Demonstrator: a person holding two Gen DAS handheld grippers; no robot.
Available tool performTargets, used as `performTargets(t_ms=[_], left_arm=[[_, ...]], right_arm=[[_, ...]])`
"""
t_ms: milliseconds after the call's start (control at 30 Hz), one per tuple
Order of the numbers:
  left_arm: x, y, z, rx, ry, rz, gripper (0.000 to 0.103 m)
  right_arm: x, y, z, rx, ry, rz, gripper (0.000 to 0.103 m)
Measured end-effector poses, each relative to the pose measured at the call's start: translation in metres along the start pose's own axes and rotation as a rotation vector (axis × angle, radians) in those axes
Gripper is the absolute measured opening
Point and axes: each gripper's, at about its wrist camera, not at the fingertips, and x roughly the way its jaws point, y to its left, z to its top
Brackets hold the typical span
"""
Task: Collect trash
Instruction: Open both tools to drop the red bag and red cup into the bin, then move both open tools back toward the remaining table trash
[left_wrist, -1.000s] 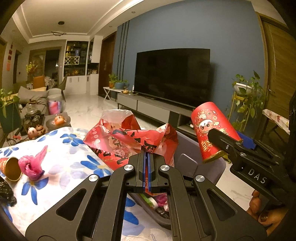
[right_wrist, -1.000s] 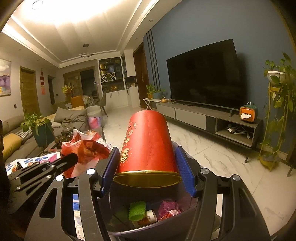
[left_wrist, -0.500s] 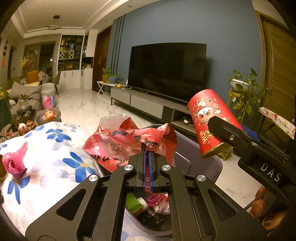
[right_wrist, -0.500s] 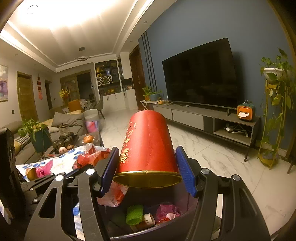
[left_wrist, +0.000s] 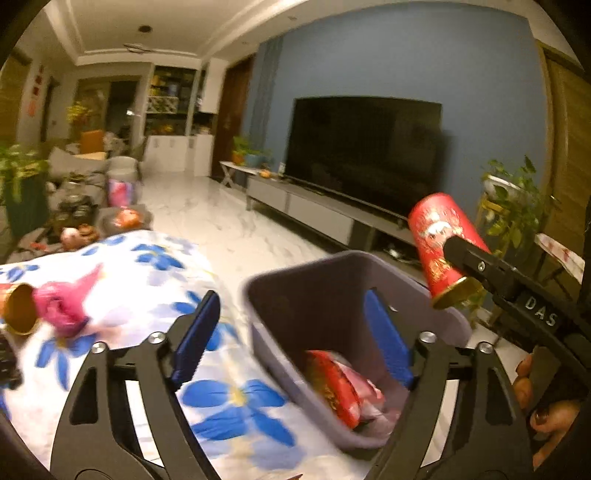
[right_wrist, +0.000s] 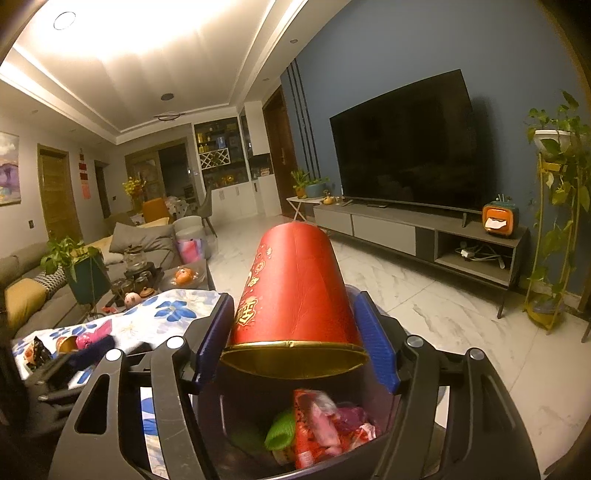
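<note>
1. My left gripper (left_wrist: 291, 338) is spread wide and holds nothing; its blue-padded fingers (left_wrist: 194, 341) stand far apart, one over the flowered tablecloth (left_wrist: 229, 398), the other over the mouth of the grey bin (left_wrist: 332, 273)
2. My right gripper (right_wrist: 293, 341) is clamped on the red paper cup (right_wrist: 295, 288), one blue pad against each side of it, close to the gold rim; the cup is tilted, its open gold mouth facing the camera and its closed end pointing away
3. In the left wrist view the cup (left_wrist: 443, 240) hangs above the far right edge of the bin, with the right gripper's black finger across it
4. Inside the bin lies a crumpled red wrapper (left_wrist: 336, 387); the right wrist view shows it (right_wrist: 314, 417) beside something green (right_wrist: 280, 430) and pink scraps
5. On the tablecloth, well apart from the bin, lie a pink crumpled bag (left_wrist: 61, 308) and a gold-mouthed cup (left_wrist: 18, 308) on its side, touching each other
6. The left wrist view is motion-blurred, so the wrapper's print is unreadable; the bin's bottom is cut off by my gripper frames, and only fingertips of my right hand (left_wrist: 543, 413) show at the edge
</note>
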Motion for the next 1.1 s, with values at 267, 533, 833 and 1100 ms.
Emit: performTargets(t_ms=[267,533,833,1100], left_arm=[[-0.053,0.041,-0.007,-0.046,-0.055,0.134,0.093],[-0.087,0.072,-0.016,-0.071,-0.051,0.251,0.093],[-0.118,0.104,-0.022,-0.099,-0.046,0.352,0.094],[-0.148,0.142,-0.031,-0.116,-0.051,0.472,0.095]], right_arm=[[0.0,0.008,-0.001,-0.002,-0.021,0.004,0.08],[-0.024,0.019,-0.008,-0.017,-0.033,0.011,0.089],[-0.041,0.047,-0.024,-0.06,-0.042,0.007,0.09],[-0.044,0.083,-0.034,-0.073,-0.029,0.089,0.09]])
